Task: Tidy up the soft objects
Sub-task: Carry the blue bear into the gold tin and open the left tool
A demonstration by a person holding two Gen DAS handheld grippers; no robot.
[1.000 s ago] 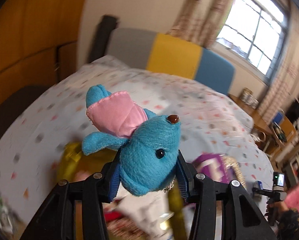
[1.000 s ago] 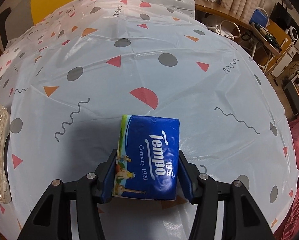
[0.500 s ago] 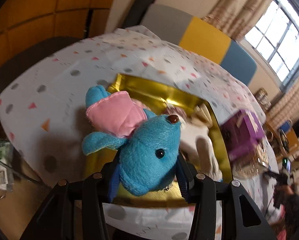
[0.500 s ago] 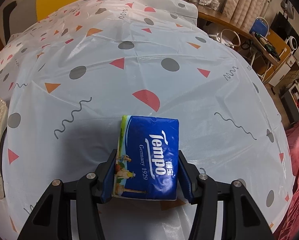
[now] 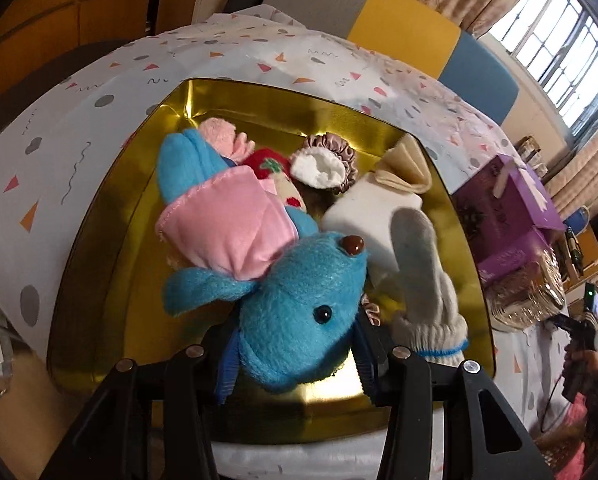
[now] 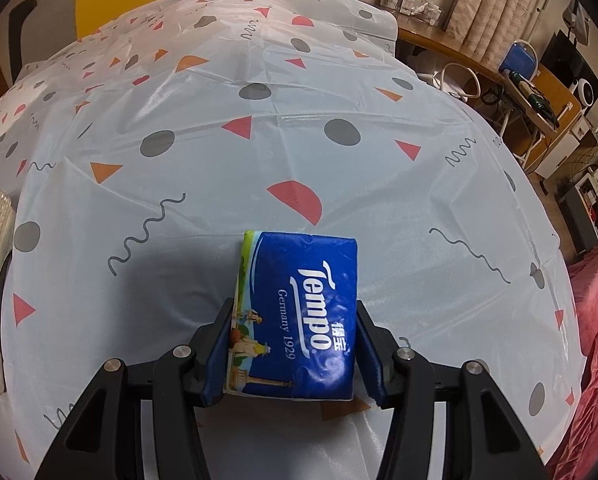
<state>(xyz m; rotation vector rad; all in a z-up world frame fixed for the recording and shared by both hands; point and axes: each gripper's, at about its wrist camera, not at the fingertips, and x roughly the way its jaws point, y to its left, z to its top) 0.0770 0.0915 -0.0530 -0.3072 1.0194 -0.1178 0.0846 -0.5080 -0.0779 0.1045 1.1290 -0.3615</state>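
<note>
R tongs (image 6: 293, 354) clamp blue plastic tissue pack (image 6: 299, 312), reads "Tempo", "Germany 1929", above white patterned tablecloth (image 6: 379, 200). L tongs (image 5: 293, 356) clamp blue plush toy w/ pink ear (image 5: 295, 320), over gold tin tray (image 5: 111, 248) ahead.

The plush toy (image 5: 299, 320) is bright blue with pink ear linings and a brown nose; the tray (image 5: 111, 248) beneath it is shiny gold; the glove (image 5: 423, 280) is grey-white with a blue cuff stripe; the box (image 5: 507, 216) is purple; the tablecloth (image 6: 259, 128) is white with grey dots, orange and red triangles, dark squiggles; the tissue pack (image 6: 299, 312) is deep blue with white lettering and a green edge.
</note>
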